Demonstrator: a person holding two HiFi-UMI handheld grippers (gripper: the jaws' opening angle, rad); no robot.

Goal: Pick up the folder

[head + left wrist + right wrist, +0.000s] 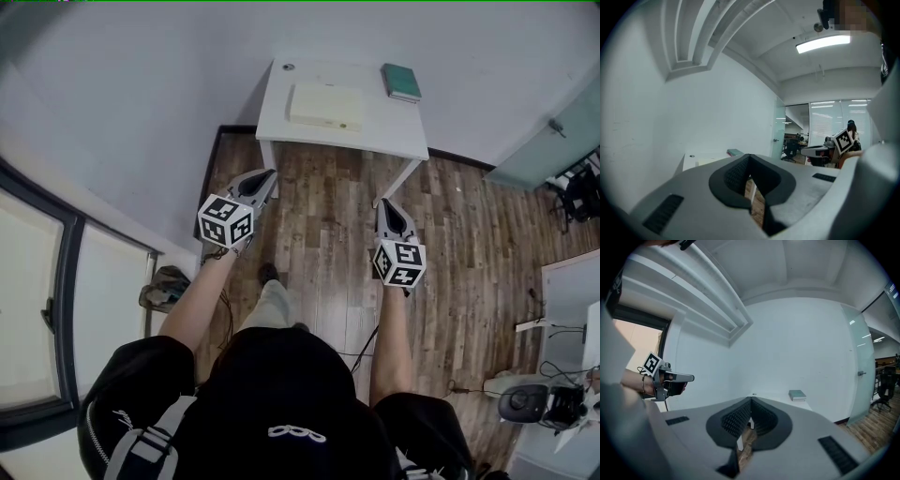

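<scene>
Folder (325, 105): lies flat mid-worktop (394, 129), unobstructed. Left gripper (269, 175), right gripper (384, 203): fingers together, empty, short of near edge; grasp not yet due.

White walls (131, 94), dark skirting (459, 159) at foot. Wood-plank floor (469, 234). Small white table (394, 131) hard against far wall. Dark-framed window (33, 300) to left, frosted glass door (548, 145) to right. Overhead, lit strip light (822, 43) on white ceiling (754, 28); dark office chair (791, 149) beyond the door.
</scene>
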